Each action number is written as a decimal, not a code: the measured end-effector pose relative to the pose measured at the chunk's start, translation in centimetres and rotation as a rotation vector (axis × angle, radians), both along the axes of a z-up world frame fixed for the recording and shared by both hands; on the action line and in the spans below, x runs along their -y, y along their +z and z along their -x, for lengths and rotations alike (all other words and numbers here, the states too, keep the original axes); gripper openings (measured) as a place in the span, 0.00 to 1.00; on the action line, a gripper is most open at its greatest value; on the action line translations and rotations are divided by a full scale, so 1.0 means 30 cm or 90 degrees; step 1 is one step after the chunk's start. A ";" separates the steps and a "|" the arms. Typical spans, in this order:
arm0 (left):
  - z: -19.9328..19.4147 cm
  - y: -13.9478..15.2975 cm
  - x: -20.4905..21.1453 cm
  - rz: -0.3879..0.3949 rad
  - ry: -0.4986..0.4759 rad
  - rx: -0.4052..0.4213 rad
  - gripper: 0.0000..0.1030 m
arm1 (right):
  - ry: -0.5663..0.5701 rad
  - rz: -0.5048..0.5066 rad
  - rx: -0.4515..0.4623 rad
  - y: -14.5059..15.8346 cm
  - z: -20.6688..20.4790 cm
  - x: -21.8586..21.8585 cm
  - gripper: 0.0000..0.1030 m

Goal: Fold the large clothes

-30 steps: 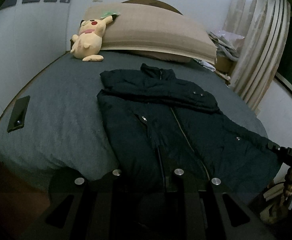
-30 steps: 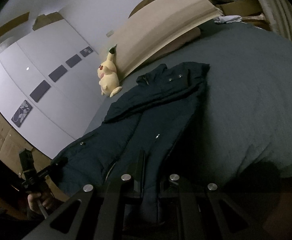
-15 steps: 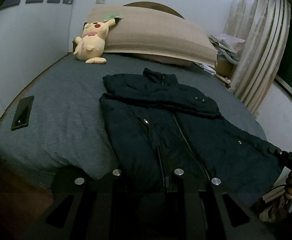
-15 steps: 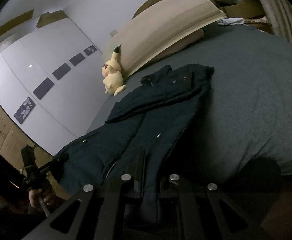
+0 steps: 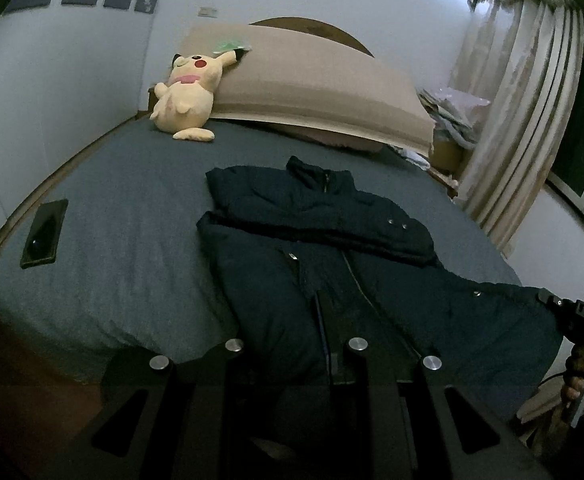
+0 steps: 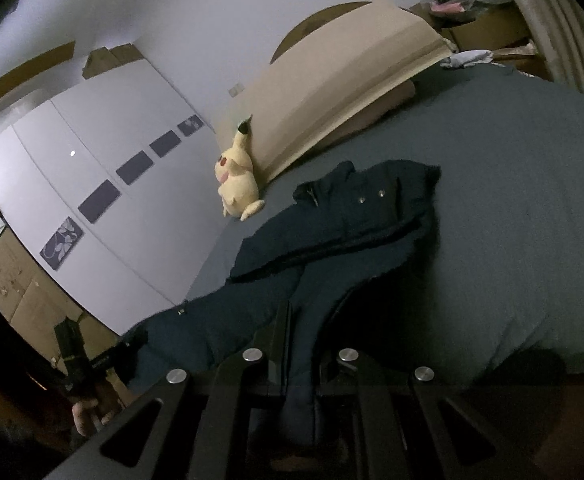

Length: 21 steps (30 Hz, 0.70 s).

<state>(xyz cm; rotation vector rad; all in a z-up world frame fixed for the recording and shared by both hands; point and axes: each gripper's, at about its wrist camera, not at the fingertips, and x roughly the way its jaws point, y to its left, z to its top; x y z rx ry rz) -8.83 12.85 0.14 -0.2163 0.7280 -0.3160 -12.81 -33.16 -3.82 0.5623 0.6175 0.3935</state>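
**Colleague:** What has changed since a second ago?

**Me:** Both my grippers have come up a little with the hem. In the left wrist view the bed point(image 5: 124, 240) has slid down the picture, so more of the wall behind the plush toy point(image 5: 186, 96) shows. In the right wrist view the hem hangs higher off the near edge than before.

**Colleague:** How are the fingers?

**Me:** My left gripper point(image 5: 327, 344) is pinched narrow on the near hem of the jacket point(image 5: 331, 264), cloth bunched between the fingers. My right gripper point(image 6: 303, 360) is clamped tight on the hem at the other corner; a fold of the jacket point(image 6: 331, 248) runs down between its fingers.

**Colleague:** And the jacket itself?

**Me:** Dark, padded, front up, collar at the far end. 1 sleeve is folded across the chest, with 2 snaps showing on it. The zip runs from the collar toward me. The upper part lies on the bed, right of centre; the near hem is lifted off the bed edge and stretched between my 2 grippers.

**Colleague:** Counts?

**Me:** 1 jacket, 1 plush toy at the far left against the headboard cushion point(image 5: 311, 84), 1 phone point(image 5: 44, 232) on the left edge of the bed, 1 curtain point(image 5: 523, 120) at the right.
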 end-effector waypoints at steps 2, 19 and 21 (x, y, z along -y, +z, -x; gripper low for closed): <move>-0.011 0.003 -0.003 0.008 0.005 0.002 0.18 | -0.004 -0.001 0.005 0.007 -0.015 0.000 0.08; -0.091 0.043 -0.009 0.034 0.026 0.020 0.18 | -0.025 -0.012 0.026 0.065 -0.130 0.007 0.08; -0.098 0.042 -0.014 0.038 0.031 0.017 0.18 | -0.027 -0.011 0.029 0.071 -0.139 0.006 0.08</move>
